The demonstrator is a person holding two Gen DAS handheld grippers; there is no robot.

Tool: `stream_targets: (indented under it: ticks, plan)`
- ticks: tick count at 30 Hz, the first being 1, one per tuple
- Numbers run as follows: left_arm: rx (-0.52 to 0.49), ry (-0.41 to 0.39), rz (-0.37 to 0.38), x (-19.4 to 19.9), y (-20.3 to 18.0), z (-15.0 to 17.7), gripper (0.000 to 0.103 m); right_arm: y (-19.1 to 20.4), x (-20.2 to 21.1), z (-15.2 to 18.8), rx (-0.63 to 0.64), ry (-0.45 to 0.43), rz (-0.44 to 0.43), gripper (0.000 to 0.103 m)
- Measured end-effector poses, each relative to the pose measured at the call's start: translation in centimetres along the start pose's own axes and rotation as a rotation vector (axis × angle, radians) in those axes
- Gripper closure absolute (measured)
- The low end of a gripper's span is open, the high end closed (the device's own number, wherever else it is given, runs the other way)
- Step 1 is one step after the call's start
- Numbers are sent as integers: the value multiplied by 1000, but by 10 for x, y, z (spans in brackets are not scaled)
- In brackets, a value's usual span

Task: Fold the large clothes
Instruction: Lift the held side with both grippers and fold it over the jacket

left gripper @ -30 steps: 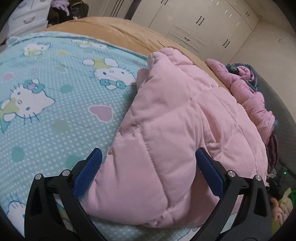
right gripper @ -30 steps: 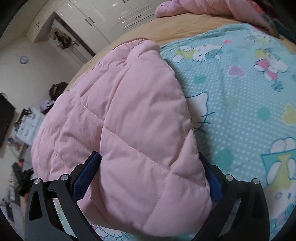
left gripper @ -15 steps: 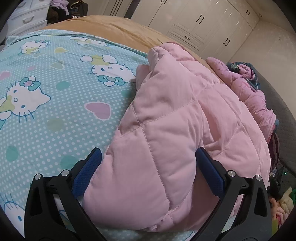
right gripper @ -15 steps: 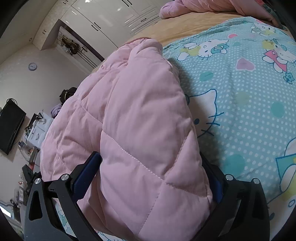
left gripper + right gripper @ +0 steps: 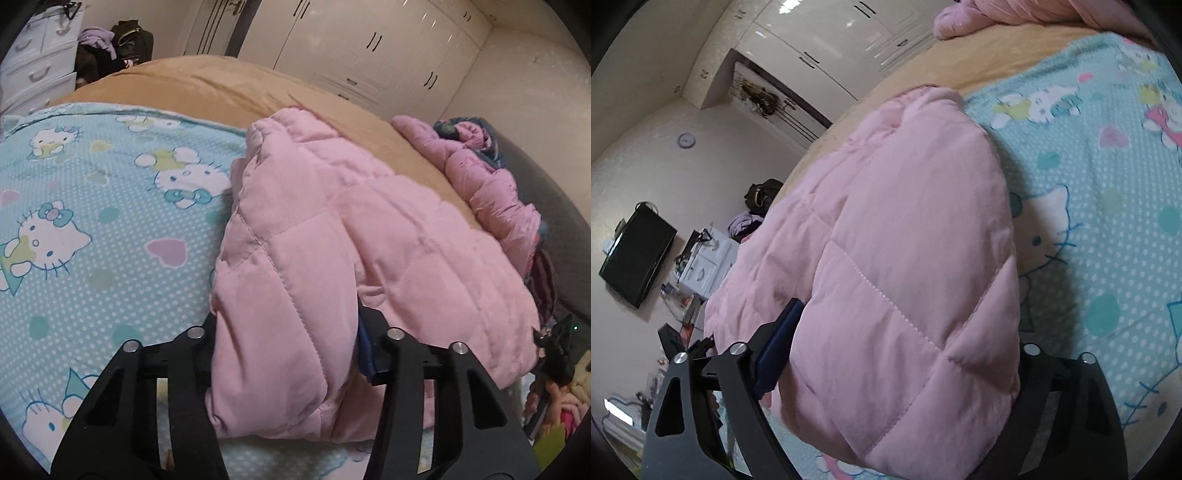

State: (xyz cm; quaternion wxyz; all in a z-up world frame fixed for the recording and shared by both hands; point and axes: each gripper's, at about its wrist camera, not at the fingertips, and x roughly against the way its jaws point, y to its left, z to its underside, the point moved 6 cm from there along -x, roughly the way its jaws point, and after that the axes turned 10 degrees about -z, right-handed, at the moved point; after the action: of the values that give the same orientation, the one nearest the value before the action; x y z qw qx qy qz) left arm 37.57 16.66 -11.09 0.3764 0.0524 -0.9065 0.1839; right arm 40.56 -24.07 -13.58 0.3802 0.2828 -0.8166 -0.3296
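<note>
Since the earlier frames, both pairs of jaws have been brought inward from a wide spread and are now pressed into a thick fold of the pink quilted jacket [image 5: 332, 236]. In the left wrist view, the near edge of the jacket is clamped by the left gripper [image 5: 286, 332], a puffed panel bulging out between its black fingers [image 5: 402, 354], with the blue pad seen only on the right-hand side. In the right wrist view, another bulging panel of the jacket [image 5: 908, 236] is squeezed by the right gripper [image 5: 905, 339]; the blue pad [image 5: 777, 343] is seen on the left-hand side, while the other finger is mostly hidden behind the fabric. The jacket is laid in a folded heap on the bed, resting partly on a light blue cartoon-cat blanket [image 5: 96, 229] and partly on a tan bedspread [image 5: 207, 81] that is seen beyond it. A second pink garment [image 5: 491, 192] is bunched up farther back on the bed, apart from the jacket. White wardrobe doors [image 5: 369, 48] are seen behind the bed, and a white chest of drawers [image 5: 37, 59] stands at the far left. A dark wall-mounted screen [image 5: 637, 254] and a small round clock [image 5: 686, 140] are seen on the wall in the right wrist view.
</note>
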Motion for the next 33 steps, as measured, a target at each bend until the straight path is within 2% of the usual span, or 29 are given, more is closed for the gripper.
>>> stream_targets:
  ticks: [6,13,23,33]
  plan:
    - [11,-13,47,15,-3,-3,68,27,13,-3,84,9,40,34]
    - [-10,-26,45,31,-10,3,69,36,17,9,117,48,62,35]
    - [-19,9,44,64,-2,36,69,42,39,29,136,69,55,35]
    - [-4,12,31,109,10,73,69,63,69,68,137,88,63,35]
